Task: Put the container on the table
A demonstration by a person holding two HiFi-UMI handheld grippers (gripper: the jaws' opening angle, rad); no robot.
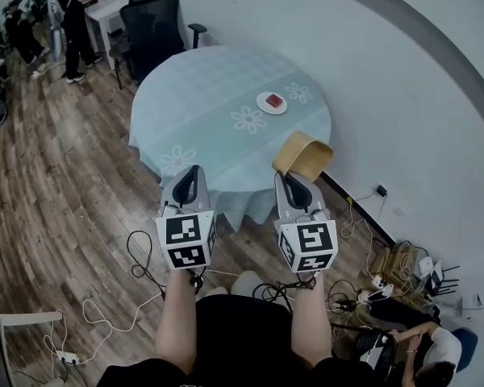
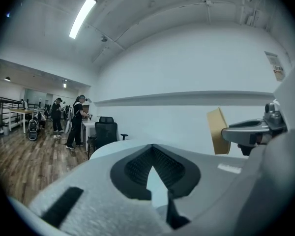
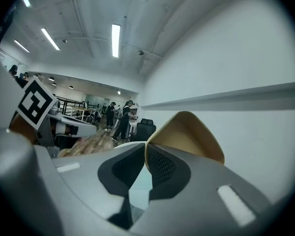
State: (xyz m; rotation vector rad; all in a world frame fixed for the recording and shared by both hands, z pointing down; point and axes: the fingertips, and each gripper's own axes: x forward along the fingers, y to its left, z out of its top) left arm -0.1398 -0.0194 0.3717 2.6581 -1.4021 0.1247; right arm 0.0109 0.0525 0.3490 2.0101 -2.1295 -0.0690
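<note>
A tan, bowl-like container hangs in the air just short of the round table's near right edge. My right gripper is shut on its rim; in the right gripper view the pads pinch the container's thin wall at my right gripper. My left gripper is held level beside it, to the left, shut with nothing between its jaws. The left gripper view shows the container edge-on at the right. Both grippers are below table-top height in the head view, before the tablecloth's hanging edge.
A pale blue flowered cloth covers the table, with a small white plate holding something red toward its right side. A black office chair stands behind the table. Cables and power strips lie on the wooden floor. People stand at the far left.
</note>
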